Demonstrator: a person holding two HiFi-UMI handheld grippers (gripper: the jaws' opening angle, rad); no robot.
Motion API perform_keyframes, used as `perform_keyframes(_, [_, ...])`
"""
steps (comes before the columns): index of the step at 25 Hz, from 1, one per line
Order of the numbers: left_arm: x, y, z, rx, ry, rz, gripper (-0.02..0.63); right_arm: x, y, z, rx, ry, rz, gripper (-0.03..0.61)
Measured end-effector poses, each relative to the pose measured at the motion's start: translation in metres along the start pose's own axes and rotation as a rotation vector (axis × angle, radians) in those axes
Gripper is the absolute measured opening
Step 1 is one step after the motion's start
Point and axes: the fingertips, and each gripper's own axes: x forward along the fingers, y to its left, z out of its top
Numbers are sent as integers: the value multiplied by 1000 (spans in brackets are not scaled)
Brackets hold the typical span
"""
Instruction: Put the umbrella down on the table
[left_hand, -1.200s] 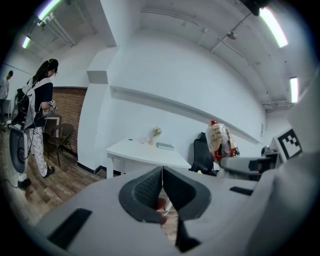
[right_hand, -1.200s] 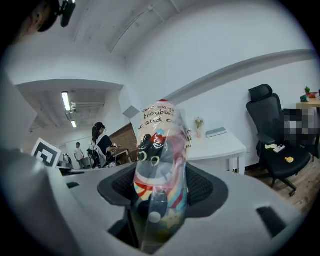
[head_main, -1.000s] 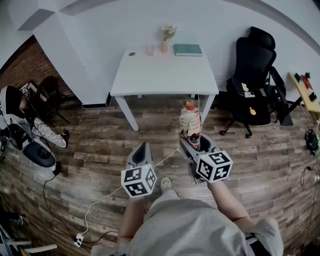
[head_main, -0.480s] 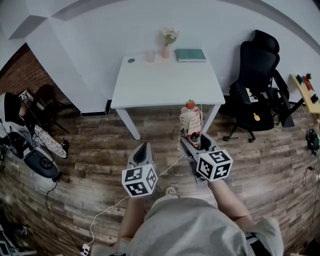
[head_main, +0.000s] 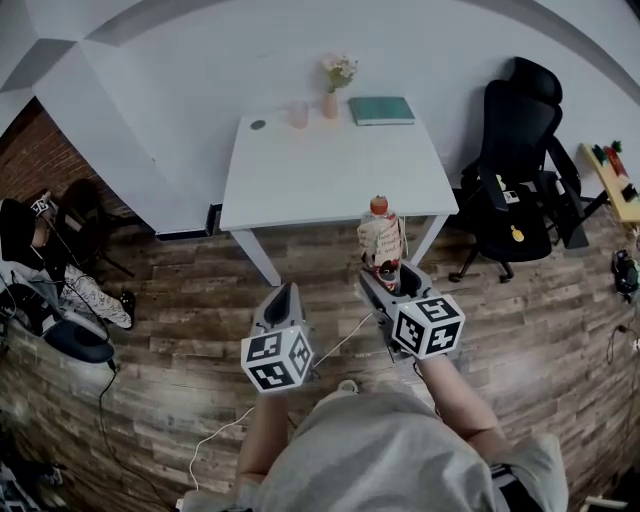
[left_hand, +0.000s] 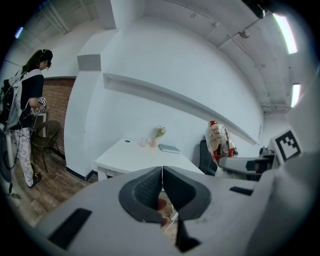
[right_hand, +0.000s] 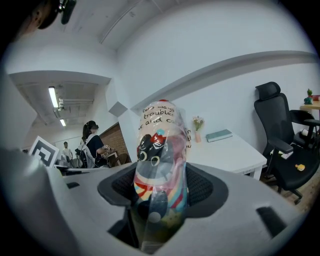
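While you are gripping the umbrella (head_main: 381, 238) in the right gripper (head_main: 389, 282), the head view is showing the table (head_main: 330, 170) lying straight ahead. The umbrella's red tip is overlapping the table's near edge, toward the near right corner. Whether it is over the top or short of it, can't tell. The umbrella is folded and standing near upright out of the jaws, its long axis pointing up and slightly forward. Your right gripper is sitting nearer the table. The left gripper (head_main: 283, 300) is hanging just beside it, facing the middle of the near edge. The table's near half is looking bare. A cup (head_main: 299, 112), a vase (head_main: 329, 97) and a book (head_main: 381, 110) are sitting along the far edge.

Left gripper view: your jaws are pressing together with nothing between them. The table is lying ahead, and the umbrella is standing off to the right.

Right gripper view: your jaws are standing wide and pinching the umbrella's lower part, with pads on both sides. It is wearing a crinkly clear sleeve over a cartoon print, with a black face, red and striped bands, and lettering near the top. The table is lying behind and to its right. Likely you are needing to tip that long axis from upright to level over the bare near half.
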Motion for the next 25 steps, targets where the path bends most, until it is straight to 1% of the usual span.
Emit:
perform_keyframes(6, [17, 10, 4, -9, 3, -4, 8, 20, -9, 3, -7, 17, -15, 270])
perform_keyframes(13, [47, 20, 13, -16, -4, 11, 8, 56, -26, 15, -29, 23, -5, 270])
perform_keyframes(25, [127, 51, 45, -23, -2, 48, 8, 153, -66, 50, -48, 44, 24, 270])
